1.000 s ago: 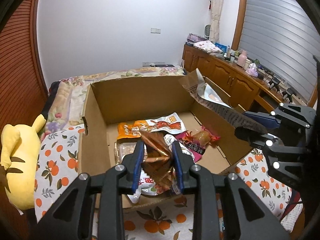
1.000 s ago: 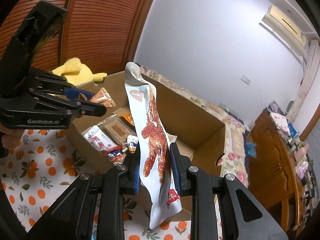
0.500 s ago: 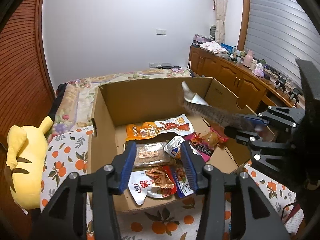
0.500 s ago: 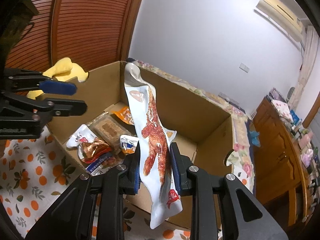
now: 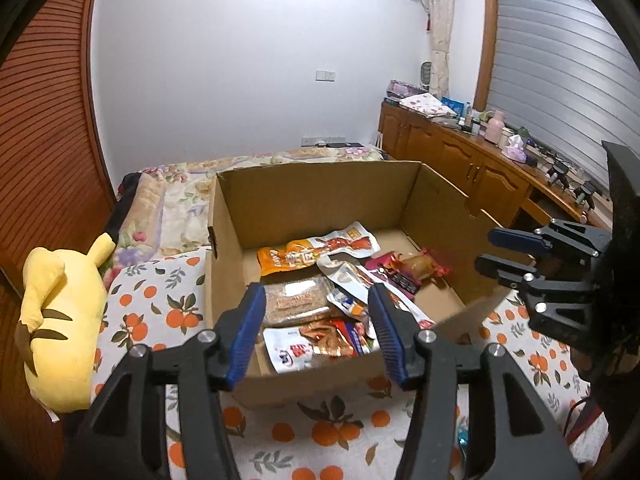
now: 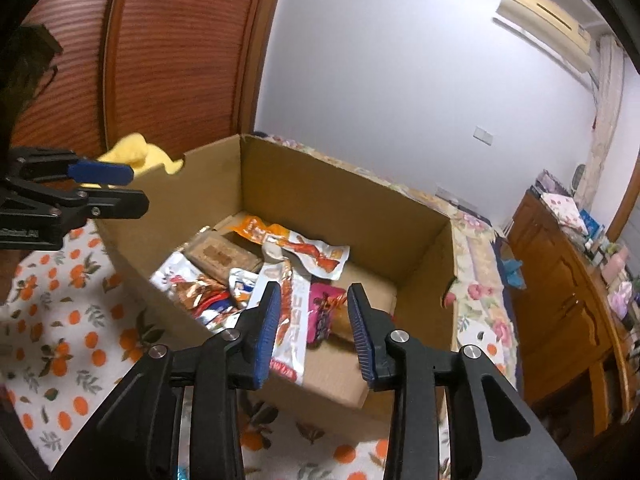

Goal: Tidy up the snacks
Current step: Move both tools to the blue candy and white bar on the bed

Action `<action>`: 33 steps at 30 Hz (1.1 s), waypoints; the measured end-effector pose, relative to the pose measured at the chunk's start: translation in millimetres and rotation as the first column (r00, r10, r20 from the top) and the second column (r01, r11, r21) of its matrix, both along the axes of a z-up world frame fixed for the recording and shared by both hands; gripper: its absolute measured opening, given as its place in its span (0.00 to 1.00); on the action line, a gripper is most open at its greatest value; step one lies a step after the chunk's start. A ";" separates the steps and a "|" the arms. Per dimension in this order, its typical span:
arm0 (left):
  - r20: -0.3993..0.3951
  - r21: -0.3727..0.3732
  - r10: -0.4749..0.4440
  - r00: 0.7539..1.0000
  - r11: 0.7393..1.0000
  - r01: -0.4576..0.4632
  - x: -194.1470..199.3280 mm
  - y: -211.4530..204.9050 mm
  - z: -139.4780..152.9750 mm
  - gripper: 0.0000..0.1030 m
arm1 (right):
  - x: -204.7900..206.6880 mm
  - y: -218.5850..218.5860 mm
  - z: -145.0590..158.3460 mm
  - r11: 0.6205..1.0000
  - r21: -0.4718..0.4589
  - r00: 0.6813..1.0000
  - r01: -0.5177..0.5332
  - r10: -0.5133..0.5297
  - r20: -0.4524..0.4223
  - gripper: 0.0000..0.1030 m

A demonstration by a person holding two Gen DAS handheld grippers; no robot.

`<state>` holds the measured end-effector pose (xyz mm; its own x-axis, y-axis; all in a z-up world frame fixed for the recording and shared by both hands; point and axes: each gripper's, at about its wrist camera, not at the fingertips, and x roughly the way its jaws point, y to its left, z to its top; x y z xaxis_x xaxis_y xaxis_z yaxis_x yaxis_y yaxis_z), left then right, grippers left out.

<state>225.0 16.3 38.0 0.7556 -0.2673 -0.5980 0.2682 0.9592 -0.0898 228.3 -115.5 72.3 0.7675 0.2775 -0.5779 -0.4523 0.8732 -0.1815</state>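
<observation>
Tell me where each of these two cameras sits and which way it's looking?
Left wrist: sits on the left gripper, looking forward and down into the cardboard box; its own opening fingers show, the right gripper at the right edge.
Right wrist: sits on the right gripper, facing the box from its other side; the left gripper shows.
Both share the box, snack packets, yellow plush.

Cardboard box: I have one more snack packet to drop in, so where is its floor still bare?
In the cardboard box, bare floor lies along the far wall behind the orange packet and in the right corners around the pink packet. The near-left half is crowded with overlapping packets.
</observation>
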 end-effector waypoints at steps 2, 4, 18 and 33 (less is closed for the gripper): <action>0.011 0.006 -0.006 1.000 1.000 0.006 -11.6 -2.7 1.9 0.53 | -11.8 -5.0 2.9 1.000 0.020 1.000 -0.003 0.003 0.003 0.35; 0.024 0.013 -0.011 1.000 1.000 0.010 -20.7 -6.1 4.1 0.55 | -26.3 -11.1 6.1 0.999 0.039 1.000 -0.011 0.011 0.005 0.36; 0.026 0.036 -0.112 0.993 0.993 0.111 -88.1 -47.4 -2.4 0.72 | -116.1 -38.9 14.3 0.990 0.139 1.000 -0.008 0.012 -0.026 0.48; -0.060 0.022 -0.185 0.981 0.982 0.187 -130.2 -81.9 -53.6 0.72 | -142.7 -45.0 -38.3 0.990 0.140 0.991 0.018 0.001 -0.137 0.55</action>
<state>94.8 -65.7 -15.5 0.6586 -0.3825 -0.6481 0.4373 0.8954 -0.0842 85.5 -160.5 33.9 0.6867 0.3571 -0.6332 -0.4571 0.8894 0.0059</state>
